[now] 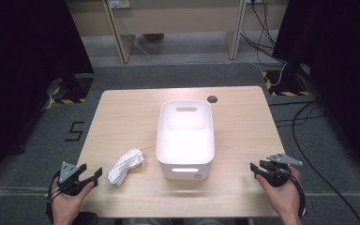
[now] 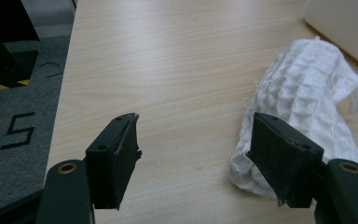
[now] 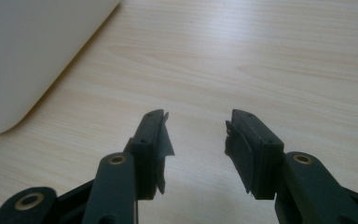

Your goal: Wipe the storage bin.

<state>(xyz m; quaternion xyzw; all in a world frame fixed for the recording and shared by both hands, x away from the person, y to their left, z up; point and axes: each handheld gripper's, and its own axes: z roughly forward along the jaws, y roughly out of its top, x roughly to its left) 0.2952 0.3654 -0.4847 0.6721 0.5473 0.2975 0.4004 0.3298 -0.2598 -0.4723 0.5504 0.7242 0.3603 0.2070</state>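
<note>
Left hand-held gripper (image 2: 193, 135) gapes beside cloth (image 2: 303, 107) near table edge (image 2: 65, 98)

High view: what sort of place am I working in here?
Probably a lab or recording workspace: a wooden table on grey carpet, hazard-striped stand bases, loose cables and a floor number marking.

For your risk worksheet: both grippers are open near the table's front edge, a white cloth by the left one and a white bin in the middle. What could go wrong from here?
1. The cloth lies loosely rolled, so the left gripper might pinch only one fold and let it unroll when lifted.
2. The cloth lies close to the bin; a sweep could nudge the bin.
3. The right gripper is beside the bin wall and may bump it.
</note>
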